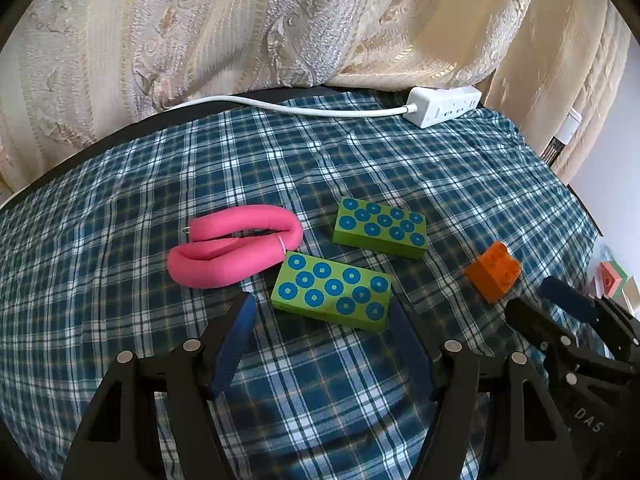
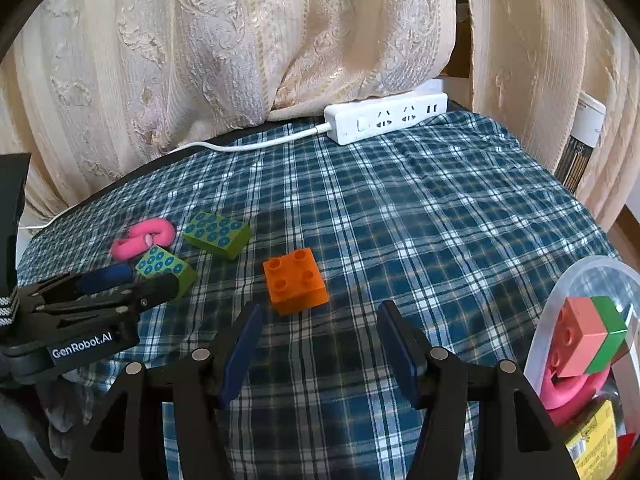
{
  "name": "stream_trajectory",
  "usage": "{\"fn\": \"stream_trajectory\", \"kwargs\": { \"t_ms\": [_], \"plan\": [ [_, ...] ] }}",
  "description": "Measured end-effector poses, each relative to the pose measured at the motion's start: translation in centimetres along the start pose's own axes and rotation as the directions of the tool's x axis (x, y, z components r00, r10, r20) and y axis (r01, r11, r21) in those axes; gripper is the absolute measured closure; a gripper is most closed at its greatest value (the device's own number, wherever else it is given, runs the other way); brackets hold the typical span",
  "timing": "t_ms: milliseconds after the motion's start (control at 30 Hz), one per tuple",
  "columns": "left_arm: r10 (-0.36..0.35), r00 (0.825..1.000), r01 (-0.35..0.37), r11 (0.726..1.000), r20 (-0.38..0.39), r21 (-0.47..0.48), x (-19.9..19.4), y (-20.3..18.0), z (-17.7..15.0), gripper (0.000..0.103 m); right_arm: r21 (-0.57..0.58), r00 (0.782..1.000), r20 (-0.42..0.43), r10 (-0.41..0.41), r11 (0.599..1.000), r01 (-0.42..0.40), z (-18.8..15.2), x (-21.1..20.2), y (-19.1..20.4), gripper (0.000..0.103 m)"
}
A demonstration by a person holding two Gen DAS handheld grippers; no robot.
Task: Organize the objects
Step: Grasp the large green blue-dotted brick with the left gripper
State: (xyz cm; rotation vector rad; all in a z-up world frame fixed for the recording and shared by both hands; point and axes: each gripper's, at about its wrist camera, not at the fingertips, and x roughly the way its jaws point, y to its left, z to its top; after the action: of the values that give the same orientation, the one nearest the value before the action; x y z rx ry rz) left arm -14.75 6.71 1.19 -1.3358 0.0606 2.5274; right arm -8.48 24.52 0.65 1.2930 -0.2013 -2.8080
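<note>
On the plaid cloth [image 1: 160, 184] lie two green blocks with blue dots, a pink foam roller [image 1: 236, 246] and an orange stud brick [image 2: 296, 280]. The nearer green block [image 1: 332, 294] sits between the tips of my open left gripper [image 1: 320, 304], and the pads do not press on it. The farther green block [image 1: 380, 226] lies just behind it. My right gripper [image 2: 319, 310] is open and hovers just short of the orange brick [image 1: 494, 270], with nothing between its fingers. Each gripper shows at the edge of the other's view.
A white power strip [image 2: 386, 122] with its cable lies at the cloth's far edge, below a cream curtain [image 2: 240, 40]. At the right stands a clear tub [image 2: 560, 300] holding a pink-and-green block, a pink ring and a yellow item.
</note>
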Motion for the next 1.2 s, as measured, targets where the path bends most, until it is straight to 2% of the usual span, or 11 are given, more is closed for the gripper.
{"fn": "stream_trajectory", "kwargs": {
  "t_ms": [333,433,700,900,1200],
  "plan": [
    [0.002,1.000,-0.002,1.000,0.015,0.023,0.8,-0.1,0.2,0.033,0.003,1.000,-0.005,0.009,1.000,-0.009,-0.2,0.5,0.0,0.040],
    [-0.008,1.000,0.007,0.999,0.024,0.040,0.6,-0.2,0.2,0.041,0.002,1.000,-0.004,0.013,1.000,-0.013,-0.2,0.6,0.1,0.040],
    [-0.018,0.998,0.014,0.997,0.054,0.074,-0.8,-0.9,0.1,0.041,-0.009,1.000,-0.001,0.006,1.000,-0.006,-0.1,0.7,0.5,0.040],
    [-0.012,0.997,0.008,0.999,0.076,0.053,-2.2,-0.6,0.4,0.041,-0.030,1.000,0.012,-0.008,1.000,0.008,0.8,0.9,1.0,0.040],
    [0.013,0.993,-0.017,0.999,0.116,0.029,-3.8,-0.4,0.7,0.041,-0.026,1.000,-0.020,-0.022,0.999,0.022,1.8,2.7,1.1,0.040]
  ]
}}
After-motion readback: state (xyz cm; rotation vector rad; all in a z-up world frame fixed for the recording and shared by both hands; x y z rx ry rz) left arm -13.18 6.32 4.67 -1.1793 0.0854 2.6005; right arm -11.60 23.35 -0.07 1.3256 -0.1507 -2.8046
